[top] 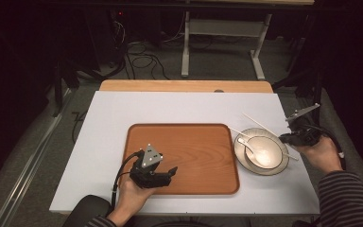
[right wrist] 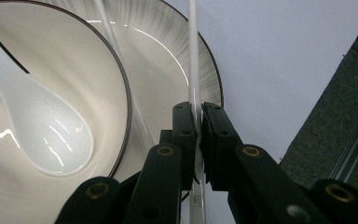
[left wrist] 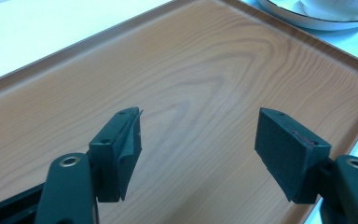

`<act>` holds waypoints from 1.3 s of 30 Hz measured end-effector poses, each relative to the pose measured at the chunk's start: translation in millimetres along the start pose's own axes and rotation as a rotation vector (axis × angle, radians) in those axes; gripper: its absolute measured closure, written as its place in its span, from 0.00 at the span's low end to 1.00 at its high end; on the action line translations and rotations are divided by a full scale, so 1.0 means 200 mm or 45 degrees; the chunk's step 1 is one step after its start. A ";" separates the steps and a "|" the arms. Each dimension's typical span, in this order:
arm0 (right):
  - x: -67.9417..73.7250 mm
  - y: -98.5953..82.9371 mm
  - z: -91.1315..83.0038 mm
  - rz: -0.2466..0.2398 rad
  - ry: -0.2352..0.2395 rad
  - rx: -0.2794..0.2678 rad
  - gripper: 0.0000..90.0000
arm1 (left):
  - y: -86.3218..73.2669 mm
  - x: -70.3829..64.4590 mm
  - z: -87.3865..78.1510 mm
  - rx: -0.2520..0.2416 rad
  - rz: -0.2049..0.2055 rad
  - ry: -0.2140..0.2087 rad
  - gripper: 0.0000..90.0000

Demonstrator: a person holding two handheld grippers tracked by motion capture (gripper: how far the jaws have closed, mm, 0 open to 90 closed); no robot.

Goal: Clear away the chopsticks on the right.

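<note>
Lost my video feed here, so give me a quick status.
Right gripper shut on one chopstick beside the bowl. Left gripper open, empty, over the tray. Nothing in the way.

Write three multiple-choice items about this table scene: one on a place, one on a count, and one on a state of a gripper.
1. Where is the spoon?
A. on the tray
B. in the bowl
C. on the bare table

2. How many chopsticks lie by the plate?
A. two
B. four
C. none

3. How does the left gripper stand?
A. shut on the spoon
B. shut on nothing
C. open over the tray

Answers:
1. B, the white spoon rests inside the bowl, which sits on the plate.
2. A, one chopstick is clamped in the right gripper and a second chopstick lies across the plate.
3. C, its jaws stand wide apart above the wooden tray, holding nothing.
</note>
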State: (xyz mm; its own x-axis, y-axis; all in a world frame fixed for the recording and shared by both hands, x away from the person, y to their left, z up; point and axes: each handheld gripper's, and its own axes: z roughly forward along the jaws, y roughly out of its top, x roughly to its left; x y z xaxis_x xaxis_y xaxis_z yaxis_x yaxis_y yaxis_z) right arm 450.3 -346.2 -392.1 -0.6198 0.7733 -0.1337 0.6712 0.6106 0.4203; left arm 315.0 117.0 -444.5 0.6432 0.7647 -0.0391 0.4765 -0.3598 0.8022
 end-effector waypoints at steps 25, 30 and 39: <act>0.15 0.00 -0.28 -0.029 0.002 -0.175 0.96 | 0.01 0.00 0.00 -0.007 0.013 -0.004 0.36; 0.28 0.00 -0.37 -0.075 0.000 -0.193 0.96 | 0.01 -0.01 0.00 -0.009 0.014 -0.006 0.36; 0.54 0.02 -0.41 -0.115 0.070 -0.229 0.96 | 0.02 -0.01 0.01 -0.013 0.021 -0.014 0.36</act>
State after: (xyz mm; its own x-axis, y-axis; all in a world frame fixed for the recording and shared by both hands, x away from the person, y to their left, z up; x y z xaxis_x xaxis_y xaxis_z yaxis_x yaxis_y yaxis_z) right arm 353.5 -273.4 -331.4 -0.6991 0.7030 -0.1309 0.5312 0.6330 0.5632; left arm 317.1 113.7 -441.6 0.6574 0.7528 -0.0322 0.4598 -0.3669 0.8086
